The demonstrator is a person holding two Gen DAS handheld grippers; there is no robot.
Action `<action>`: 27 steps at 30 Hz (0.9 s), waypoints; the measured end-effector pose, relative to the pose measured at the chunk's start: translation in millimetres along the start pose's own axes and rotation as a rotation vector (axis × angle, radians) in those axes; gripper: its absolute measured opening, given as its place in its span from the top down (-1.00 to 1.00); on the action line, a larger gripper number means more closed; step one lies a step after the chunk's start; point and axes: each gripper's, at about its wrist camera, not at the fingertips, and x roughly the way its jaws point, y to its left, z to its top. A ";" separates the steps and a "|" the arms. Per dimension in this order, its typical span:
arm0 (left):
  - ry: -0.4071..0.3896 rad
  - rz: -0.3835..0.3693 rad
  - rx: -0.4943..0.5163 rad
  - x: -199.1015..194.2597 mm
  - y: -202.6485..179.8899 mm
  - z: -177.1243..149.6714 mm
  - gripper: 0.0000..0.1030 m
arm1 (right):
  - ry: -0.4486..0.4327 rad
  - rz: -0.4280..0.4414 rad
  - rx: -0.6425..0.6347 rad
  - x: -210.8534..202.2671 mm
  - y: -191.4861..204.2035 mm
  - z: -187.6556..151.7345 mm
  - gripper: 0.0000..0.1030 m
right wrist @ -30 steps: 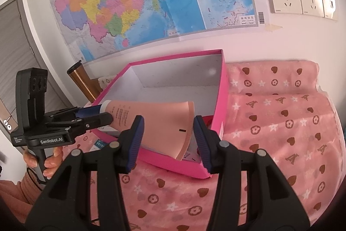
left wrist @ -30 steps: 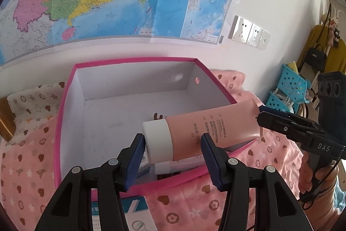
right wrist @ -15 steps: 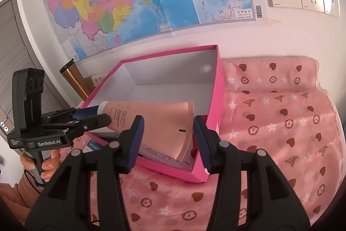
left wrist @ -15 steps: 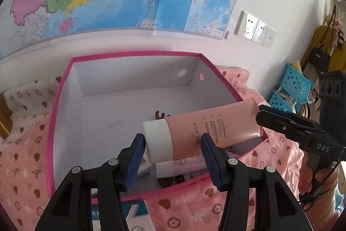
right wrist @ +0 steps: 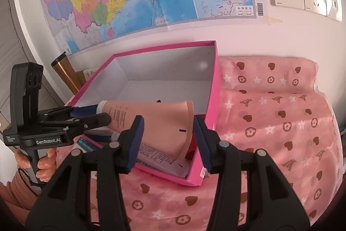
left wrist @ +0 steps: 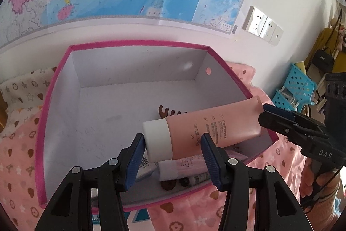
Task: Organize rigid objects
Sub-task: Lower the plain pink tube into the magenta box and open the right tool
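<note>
Peach tube, white cap, magenta-rimmed box

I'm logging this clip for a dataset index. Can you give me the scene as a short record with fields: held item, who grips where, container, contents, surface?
held item: pink tube with white cap, lying roughly level over the box
left hand-held gripper: shut on the cap end
right hand-held gripper: shut on the flat crimped end
container: pink box, open top, white inside
contents: another tube and small items near the front wall; most of the floor is bare
surface: pink patterned cloth
</note>
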 end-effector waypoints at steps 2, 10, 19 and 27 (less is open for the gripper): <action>0.005 -0.001 -0.004 2.6 1.0 0.5 -0.04 | 0.001 -0.005 -0.003 1.3 0.8 0.3 -0.01; 0.015 -0.002 -0.013 8.4 3.3 2.6 -0.04 | 0.002 -0.046 -0.036 5.6 7.0 1.3 -0.01; 0.017 -0.004 -0.015 10.1 2.8 2.1 -0.04 | -0.012 -0.102 -0.072 7.5 12.8 1.1 -0.01; 0.028 -0.001 0.014 14.2 -3.9 -1.1 -0.05 | -0.026 -0.125 -0.076 3.6 13.1 0.2 -0.05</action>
